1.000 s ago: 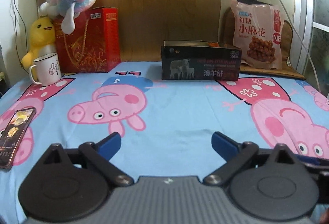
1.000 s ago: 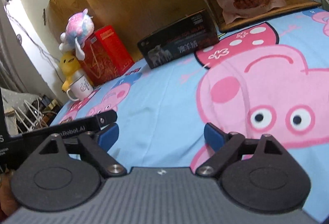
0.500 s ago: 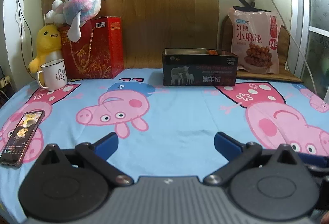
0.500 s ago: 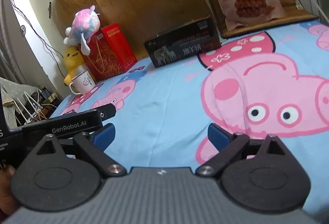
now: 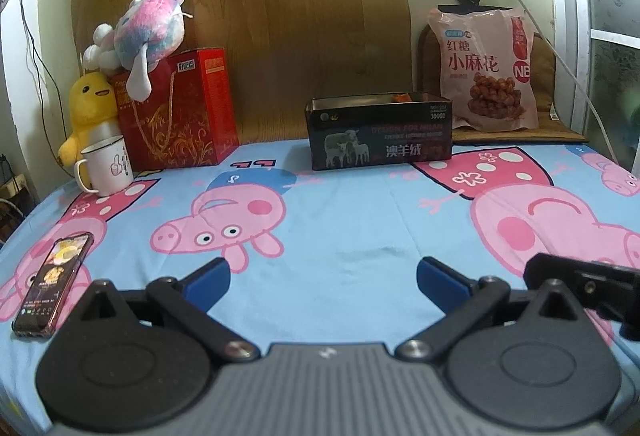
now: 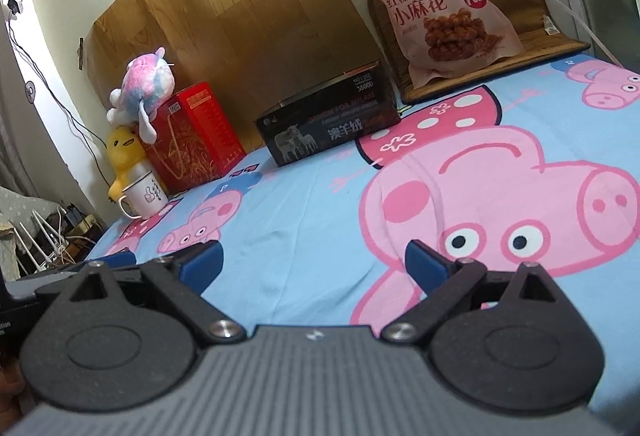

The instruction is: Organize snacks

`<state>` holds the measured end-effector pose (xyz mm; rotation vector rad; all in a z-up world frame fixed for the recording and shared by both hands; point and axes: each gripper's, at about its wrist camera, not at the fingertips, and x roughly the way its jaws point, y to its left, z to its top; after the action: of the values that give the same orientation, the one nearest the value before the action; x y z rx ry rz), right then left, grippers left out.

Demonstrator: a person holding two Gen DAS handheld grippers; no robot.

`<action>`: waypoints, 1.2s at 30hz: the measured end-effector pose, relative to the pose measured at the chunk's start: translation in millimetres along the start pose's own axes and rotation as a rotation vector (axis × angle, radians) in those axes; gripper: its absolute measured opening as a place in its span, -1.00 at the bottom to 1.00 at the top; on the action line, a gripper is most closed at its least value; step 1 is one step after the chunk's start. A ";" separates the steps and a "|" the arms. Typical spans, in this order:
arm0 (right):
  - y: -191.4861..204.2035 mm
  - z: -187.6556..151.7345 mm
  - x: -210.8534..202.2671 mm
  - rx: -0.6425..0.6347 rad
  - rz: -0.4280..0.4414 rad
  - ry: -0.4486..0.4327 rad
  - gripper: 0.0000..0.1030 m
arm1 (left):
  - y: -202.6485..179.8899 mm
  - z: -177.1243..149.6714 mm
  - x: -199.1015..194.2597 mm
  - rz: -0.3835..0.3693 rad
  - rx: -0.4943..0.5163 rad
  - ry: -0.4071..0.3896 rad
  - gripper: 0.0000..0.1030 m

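Now, left view: blue-padded left gripper [image 5: 322,282] gapes empty at bottom; open black tin box [image 5: 380,133] sits centre, pink twist-snack bag [image 5: 486,69] upper right. Right view: right gripper [image 6: 312,262], jaws just widened, empty; box [image 6: 330,121] mid-frame, bag [image 6: 440,15] top right.

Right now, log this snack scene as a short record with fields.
surface: blue cartoon-pig sheet
snack bag: pink bag propped upright at the back right, on a brown mat
box: dark open-topped box, back centre, something orange inside
left side: red gift box, plush toys, white mug, phone lying flat
left gripper: jaws open, nothing between them
right gripper: jaws open, nothing between them
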<state>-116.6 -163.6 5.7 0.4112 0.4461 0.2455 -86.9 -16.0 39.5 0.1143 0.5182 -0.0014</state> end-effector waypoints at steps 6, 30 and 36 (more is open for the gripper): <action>-0.9 -1.3 -1.5 0.012 -0.005 -0.004 0.92 | -5.0 -1.3 -3.1 0.011 0.024 -0.014 1.00; -3.4 -1.9 -1.6 0.046 -0.009 0.001 0.93 | -9.2 -3.4 -1.2 0.008 0.031 0.022 1.00; -2.8 -1.4 -0.9 0.046 -0.005 0.009 0.94 | -9.7 -3.6 -2.3 0.000 0.028 0.022 1.00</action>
<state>-117.6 -166.0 3.6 0.4537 0.4626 0.2325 -90.9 -25.3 36.5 0.1421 0.5405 -0.0074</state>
